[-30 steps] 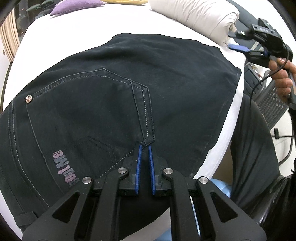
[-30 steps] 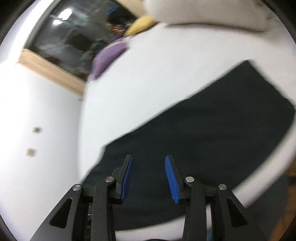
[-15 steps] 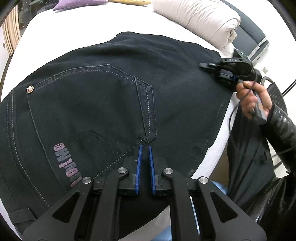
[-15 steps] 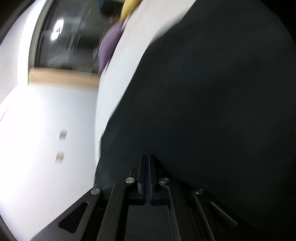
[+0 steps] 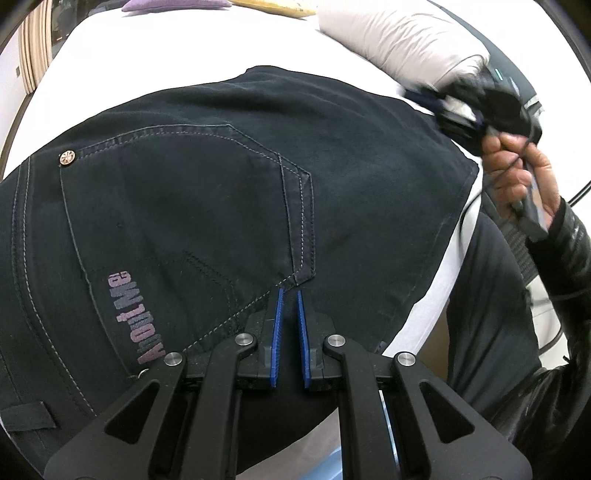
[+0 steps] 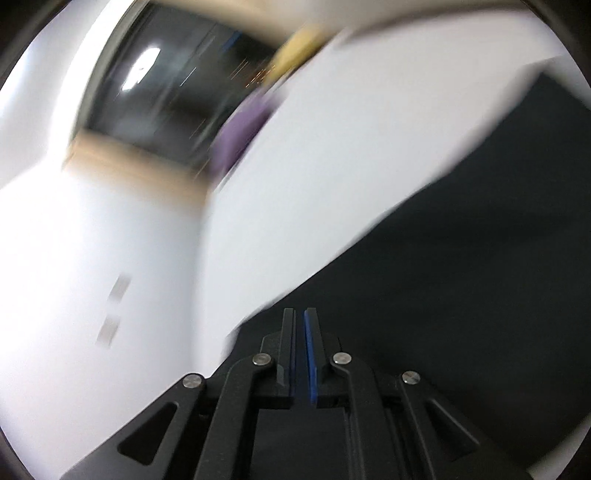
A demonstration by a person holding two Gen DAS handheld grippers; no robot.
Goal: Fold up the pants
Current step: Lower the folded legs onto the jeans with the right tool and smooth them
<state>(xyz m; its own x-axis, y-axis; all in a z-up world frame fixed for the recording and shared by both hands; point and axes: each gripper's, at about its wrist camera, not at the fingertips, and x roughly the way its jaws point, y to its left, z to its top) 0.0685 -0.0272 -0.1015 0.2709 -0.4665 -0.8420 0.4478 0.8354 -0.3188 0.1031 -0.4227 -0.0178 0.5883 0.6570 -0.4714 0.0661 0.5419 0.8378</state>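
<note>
Black pants [image 5: 221, 166] lie spread on the white bed [image 5: 166, 48], back pocket and pink lettering facing up. My left gripper [image 5: 290, 291] is at the pocket's lower corner near the pants' near edge, its blue pads almost together and pinching the fabric. At the pants' far right corner, a hand [image 5: 517, 173] holds my right gripper [image 5: 424, 101], which is blurred and just above the cloth. In the right wrist view my right gripper [image 6: 299, 312] is opening, with a thin slit between its pads and nothing in it. The pants [image 6: 461, 277] fill the lower right behind it.
A rolled beige duvet [image 5: 406, 40] lies at the bed's far right. A purple cushion [image 5: 173, 4] and a yellow one [image 5: 273, 5] sit at the head. The person's dark-clothed leg [image 5: 491, 295] stands at the bed's right edge. A dark window [image 6: 166, 85] is beyond.
My right gripper closed from wide open, dipped onto the pants' right part, then lifted back toward the far right corner with its pads parting slightly. The left gripper stayed pinched at the pocket corner, shifting a little.
</note>
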